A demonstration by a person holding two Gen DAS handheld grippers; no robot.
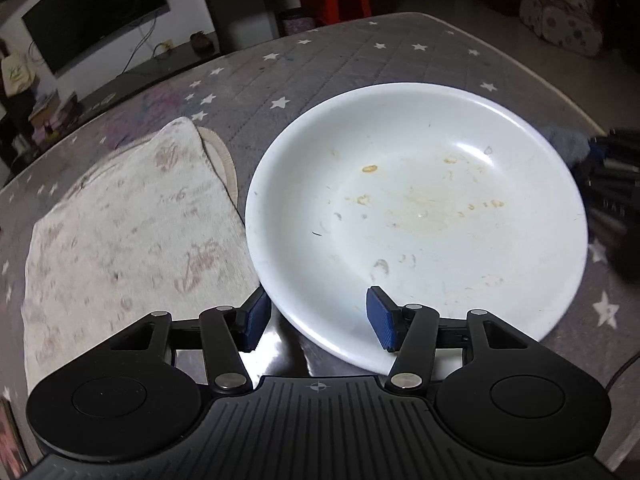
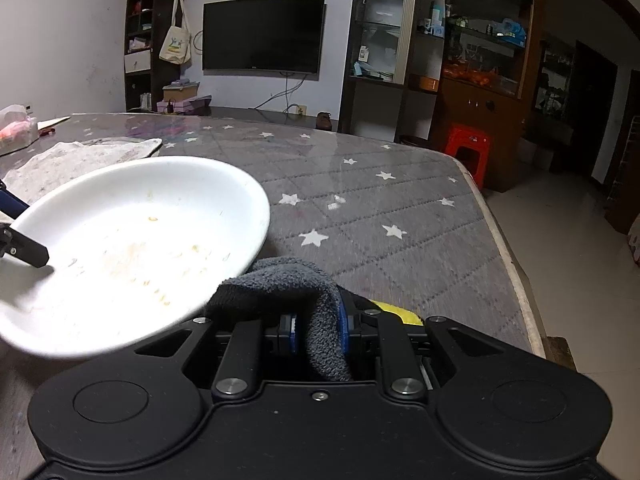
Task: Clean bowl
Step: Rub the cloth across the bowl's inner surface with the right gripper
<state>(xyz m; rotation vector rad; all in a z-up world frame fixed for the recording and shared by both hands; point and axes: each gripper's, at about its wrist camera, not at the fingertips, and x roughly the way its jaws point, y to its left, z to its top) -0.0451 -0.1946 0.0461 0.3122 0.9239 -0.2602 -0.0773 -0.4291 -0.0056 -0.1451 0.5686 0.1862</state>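
Left wrist | bowl rim between left gripper pads, untouched

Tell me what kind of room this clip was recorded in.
Most likely a home living or dining room: a wall-mounted television, glass-fronted display cabinets packed with household items, and a table under a star-patterned quilted cover with a red plastic stool beside it.

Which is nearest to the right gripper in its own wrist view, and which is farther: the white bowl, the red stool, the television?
From the right gripper, which is shut on a grey cloth:
1. White bowl, close on the left, over the table.
2. Red stool, past the table's far right corner, on the floor.
3. Television, on the back wall.
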